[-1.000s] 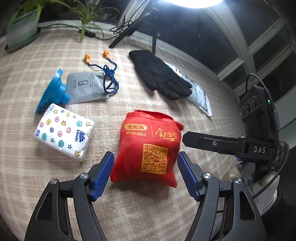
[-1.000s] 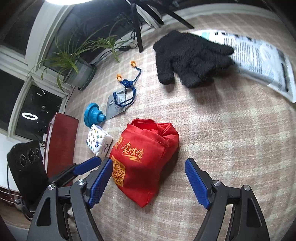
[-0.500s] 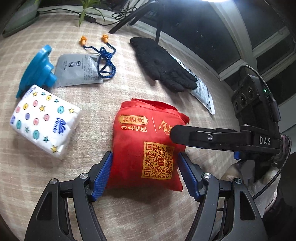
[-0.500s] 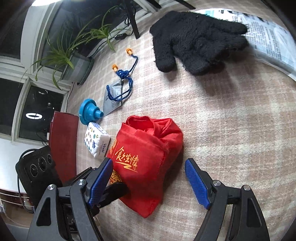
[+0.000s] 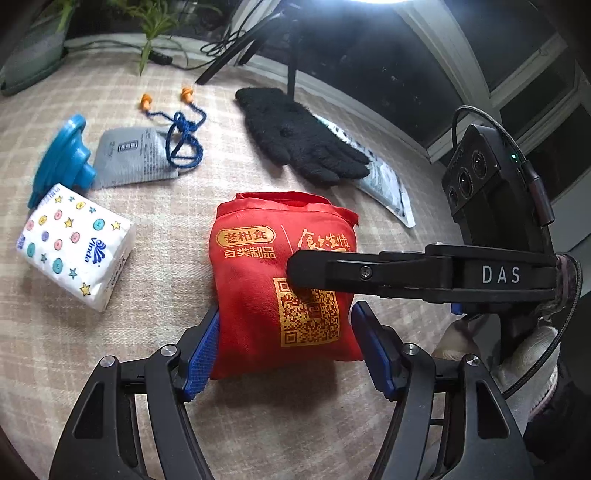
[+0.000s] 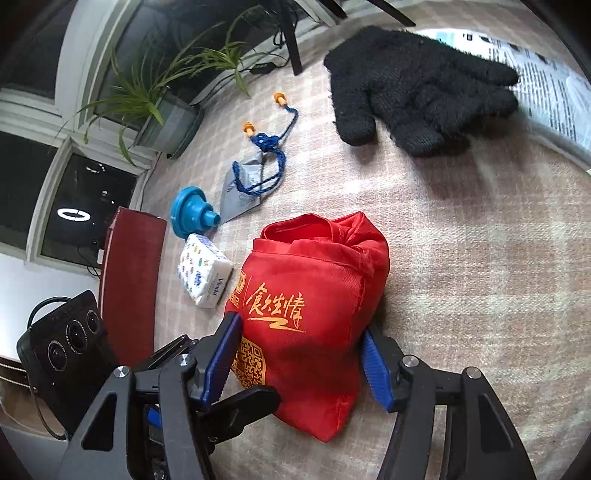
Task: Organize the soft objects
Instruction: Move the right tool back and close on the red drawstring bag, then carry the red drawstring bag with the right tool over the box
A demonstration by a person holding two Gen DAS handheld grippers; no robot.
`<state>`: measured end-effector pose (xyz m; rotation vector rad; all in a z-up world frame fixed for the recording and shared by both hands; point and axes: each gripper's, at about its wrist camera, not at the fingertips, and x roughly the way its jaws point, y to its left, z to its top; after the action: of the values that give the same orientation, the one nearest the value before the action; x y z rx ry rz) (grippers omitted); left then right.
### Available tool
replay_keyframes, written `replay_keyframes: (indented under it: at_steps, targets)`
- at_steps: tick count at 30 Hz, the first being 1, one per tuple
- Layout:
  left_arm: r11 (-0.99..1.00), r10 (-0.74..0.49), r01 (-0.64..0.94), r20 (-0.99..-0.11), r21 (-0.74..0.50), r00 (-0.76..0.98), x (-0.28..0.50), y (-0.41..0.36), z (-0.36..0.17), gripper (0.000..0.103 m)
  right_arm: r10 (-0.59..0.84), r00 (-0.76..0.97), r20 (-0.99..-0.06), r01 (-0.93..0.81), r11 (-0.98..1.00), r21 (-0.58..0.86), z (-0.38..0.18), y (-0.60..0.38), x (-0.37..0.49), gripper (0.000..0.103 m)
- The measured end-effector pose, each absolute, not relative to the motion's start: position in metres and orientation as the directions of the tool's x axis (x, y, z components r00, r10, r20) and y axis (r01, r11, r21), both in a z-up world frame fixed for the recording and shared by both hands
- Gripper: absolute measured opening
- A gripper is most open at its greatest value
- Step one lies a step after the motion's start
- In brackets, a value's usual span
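The red bag (image 6: 310, 325) is straddled by both tongs: right gripper (image 6: 299, 363) just narrowed, pinching it; left gripper (image 5: 284, 349) spread. Slippery fabric may slip out if squeezed unevenly.

Beige plaid cloth (image 5: 229, 424) across the whole work surface. Behind it, white-framed windows (image 5: 461, 62) with dark panes. At the top edge, a bright lamp glare (image 5: 402, 2). On the far side, a potted spider plant (image 6: 162, 110) in a grey pot, black cables (image 5: 207, 51) and thin black stand legs (image 5: 291, 70). Off the surface's left edge, a dark red panel (image 6: 129, 288).
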<state>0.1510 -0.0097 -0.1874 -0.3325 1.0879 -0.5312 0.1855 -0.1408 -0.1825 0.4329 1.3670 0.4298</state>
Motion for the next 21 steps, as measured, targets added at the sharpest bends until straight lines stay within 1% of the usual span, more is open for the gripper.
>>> replay_keyframes:
  at_steps: [11,21]
  targets:
    - [0.850,-0.526,0.269,-0.720,-0.452,0.453,0.123,-0.004,-0.143,0.067,0.555,0.225,-0.801,-0.120,0.832,0.542,-0.139,-0.132,0.163,0.058]
    - [0.882,-0.468,0.246,-0.674,-0.403,0.571,0.090,0.038,-0.095,0.067,0.592,0.273,-0.758,-0.226,0.805,0.548,-0.091,-0.088,0.142,0.057]
